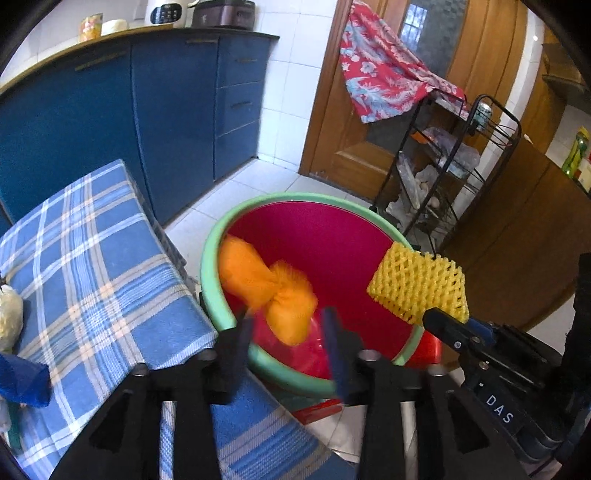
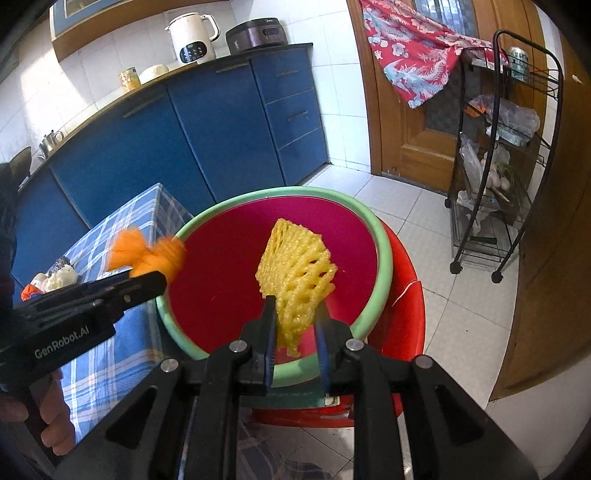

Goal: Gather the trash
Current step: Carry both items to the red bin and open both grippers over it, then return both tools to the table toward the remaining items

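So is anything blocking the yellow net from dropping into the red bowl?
Nothing visible. The yellow net sits in the right tool above the red bowl, whose inside is bare. The orange net is off to the side.

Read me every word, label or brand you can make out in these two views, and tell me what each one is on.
"DAS" on a small plate on the right claw's body, left wrist view.
"GenRobot.AI" on the side of the left claw's body, right wrist view.
White kettle: control panel markings too small to read.
Dark cooker: front marking too small to read.
Can on the black wire rack: print too blurred to read.
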Tool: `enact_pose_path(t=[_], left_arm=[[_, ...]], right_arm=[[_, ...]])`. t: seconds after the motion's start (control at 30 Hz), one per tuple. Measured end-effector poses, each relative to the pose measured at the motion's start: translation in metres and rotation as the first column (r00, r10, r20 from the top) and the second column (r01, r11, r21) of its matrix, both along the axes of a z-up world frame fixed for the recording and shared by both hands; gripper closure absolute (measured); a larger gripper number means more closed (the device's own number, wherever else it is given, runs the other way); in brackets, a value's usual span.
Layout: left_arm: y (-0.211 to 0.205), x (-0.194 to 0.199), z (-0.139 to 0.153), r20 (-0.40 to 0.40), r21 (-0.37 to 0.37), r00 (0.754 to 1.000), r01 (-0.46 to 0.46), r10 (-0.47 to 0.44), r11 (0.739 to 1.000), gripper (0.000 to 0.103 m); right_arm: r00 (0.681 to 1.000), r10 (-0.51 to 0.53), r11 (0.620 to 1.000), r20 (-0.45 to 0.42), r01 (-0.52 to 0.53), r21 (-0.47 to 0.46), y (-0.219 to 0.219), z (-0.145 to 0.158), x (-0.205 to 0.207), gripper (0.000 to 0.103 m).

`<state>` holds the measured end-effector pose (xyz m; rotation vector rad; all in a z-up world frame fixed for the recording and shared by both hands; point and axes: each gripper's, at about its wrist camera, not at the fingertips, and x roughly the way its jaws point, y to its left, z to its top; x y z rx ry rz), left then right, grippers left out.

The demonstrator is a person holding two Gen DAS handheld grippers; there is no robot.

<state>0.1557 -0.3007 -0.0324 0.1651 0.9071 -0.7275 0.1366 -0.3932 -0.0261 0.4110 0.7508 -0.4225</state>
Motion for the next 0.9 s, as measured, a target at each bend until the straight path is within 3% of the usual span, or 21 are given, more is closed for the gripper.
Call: enact_pose_path(t=[0.53,0.9], left_arm=[[0.024,0.001,0.01,0.005,-0.022,0.998,-0.065,0.065,0.998,0.05],[0.055,-0.009,0.026,0.021,-0.047,0.993,-0.119,0.12,0.992,0.05]], right_arm=[[0.999,-0.005,1.0,0.052,0.005,-0.007,0.003,0.009,-0.005,0.049],[0.995,0.002,1.0,0.095,-0.002,-0.003,0.014,0.024,-0.016,0.038]])
